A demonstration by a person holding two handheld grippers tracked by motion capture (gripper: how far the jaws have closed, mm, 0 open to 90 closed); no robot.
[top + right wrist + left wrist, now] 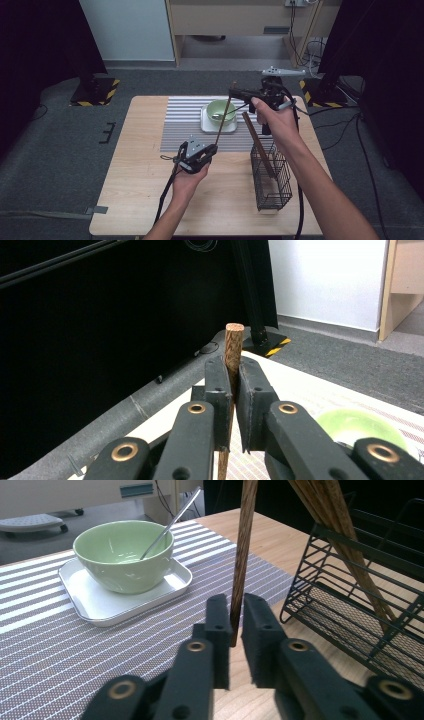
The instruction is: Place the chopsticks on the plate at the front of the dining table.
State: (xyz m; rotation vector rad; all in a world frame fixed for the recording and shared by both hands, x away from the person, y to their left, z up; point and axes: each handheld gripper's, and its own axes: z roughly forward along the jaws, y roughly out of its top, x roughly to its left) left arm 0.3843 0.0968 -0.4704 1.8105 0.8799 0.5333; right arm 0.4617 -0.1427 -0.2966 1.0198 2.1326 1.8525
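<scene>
A brown wooden chopstick [225, 115] slants over the striped placemat [182, 125], held at both ends. My right gripper [234, 93] is shut on its upper end; in the right gripper view the chopstick [233, 342] pokes out just above the right gripper [231, 367]. My left gripper [212, 148] is lower and closer to me. In the left gripper view the left gripper [236, 607] pinches the chopstick [245, 540] near its lower tip. Behind sits a green bowl [221, 111] with a metal spoon [170, 527] on a white tray [206, 127].
A black wire basket [272, 175] stands on the wooden table [140, 190] at the right, under my right forearm, with more chopsticks [257, 142] leaning in it. The basket [360, 615] is close to the right of the left gripper. The table's left side is bare wood.
</scene>
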